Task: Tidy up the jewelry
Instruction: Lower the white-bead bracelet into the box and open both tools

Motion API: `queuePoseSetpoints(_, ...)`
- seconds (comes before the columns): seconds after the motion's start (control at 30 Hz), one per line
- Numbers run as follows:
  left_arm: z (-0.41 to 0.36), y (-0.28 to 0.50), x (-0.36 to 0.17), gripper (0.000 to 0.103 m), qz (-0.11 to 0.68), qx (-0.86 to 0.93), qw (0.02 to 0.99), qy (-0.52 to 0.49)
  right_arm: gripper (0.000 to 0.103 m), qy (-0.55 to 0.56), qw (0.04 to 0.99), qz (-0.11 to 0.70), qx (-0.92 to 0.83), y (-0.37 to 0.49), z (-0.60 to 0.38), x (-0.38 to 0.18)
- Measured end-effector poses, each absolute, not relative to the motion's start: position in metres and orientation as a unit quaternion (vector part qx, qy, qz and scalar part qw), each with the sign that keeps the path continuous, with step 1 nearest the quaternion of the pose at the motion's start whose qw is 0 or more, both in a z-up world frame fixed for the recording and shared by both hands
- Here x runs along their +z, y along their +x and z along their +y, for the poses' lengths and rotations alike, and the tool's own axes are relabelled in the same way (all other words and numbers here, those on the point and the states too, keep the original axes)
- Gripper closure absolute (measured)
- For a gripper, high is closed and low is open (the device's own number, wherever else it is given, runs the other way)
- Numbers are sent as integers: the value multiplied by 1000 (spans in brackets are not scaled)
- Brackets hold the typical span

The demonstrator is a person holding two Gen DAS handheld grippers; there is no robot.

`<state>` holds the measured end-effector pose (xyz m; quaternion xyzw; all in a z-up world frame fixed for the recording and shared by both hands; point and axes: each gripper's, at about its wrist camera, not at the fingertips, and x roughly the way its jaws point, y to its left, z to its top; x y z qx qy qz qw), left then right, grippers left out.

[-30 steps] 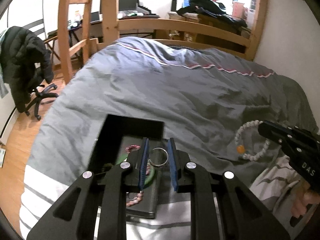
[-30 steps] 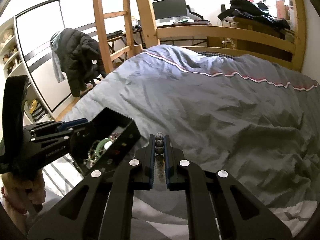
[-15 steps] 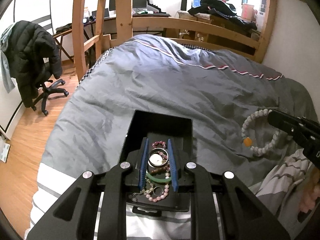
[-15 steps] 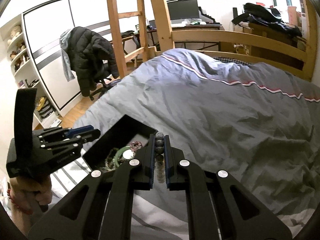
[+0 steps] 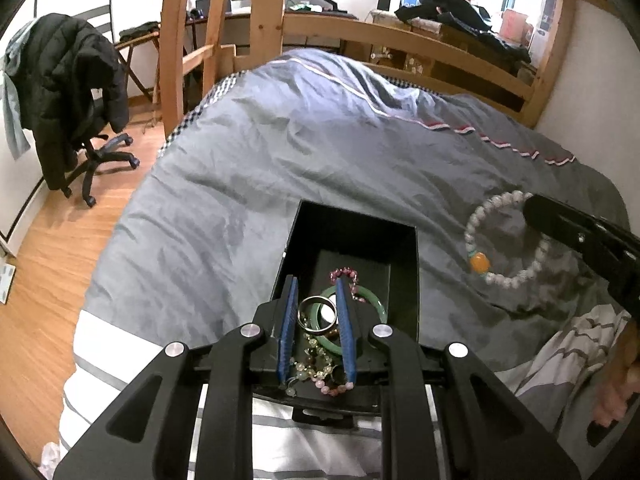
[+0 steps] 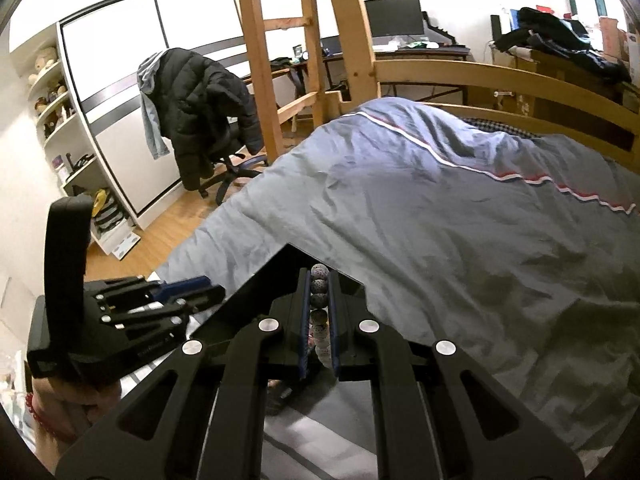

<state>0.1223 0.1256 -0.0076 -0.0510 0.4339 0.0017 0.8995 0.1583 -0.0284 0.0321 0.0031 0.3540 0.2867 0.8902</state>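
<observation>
A black jewelry box [image 5: 352, 232] lies open on the grey bed. It holds a green bangle [image 5: 370, 300], a pink bead bracelet [image 5: 343, 273] and other beaded pieces. My left gripper [image 5: 316, 284] is shut on a silver bangle [image 5: 317, 315] just above the box. My right gripper [image 6: 319, 276] is shut on a white bead bracelet [image 6: 319, 292] over the box's rim [image 6: 256, 292]. In the left wrist view that bracelet [image 5: 486, 234], with an orange bead, hangs from the right gripper [image 5: 532, 206] to the right of the box.
The grey duvet [image 5: 320, 132] covers the bed inside a wooden frame [image 5: 420, 44]. A striped cloth [image 5: 108, 344] lies under the box at the near edge. An office chair with a black jacket [image 5: 68, 80] stands on the wood floor at the left.
My left gripper has pulled back and up with the silver bangle, so more of the open box shows. My right gripper has carried the white bracelet left, up to the box.
</observation>
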Motion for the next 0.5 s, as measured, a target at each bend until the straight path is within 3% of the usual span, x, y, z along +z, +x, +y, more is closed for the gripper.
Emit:
queuePoseSetpoints(0.43, 129, 130, -32, 84, 470, 4, 881, -50, 94, -1, 856, 402, 325, 174, 15, -12)
queuePoseSetpoints(0.5, 128, 130, -33, 79, 473, 5, 880, -49, 93, -1, 853, 405, 329, 175, 15, -13)
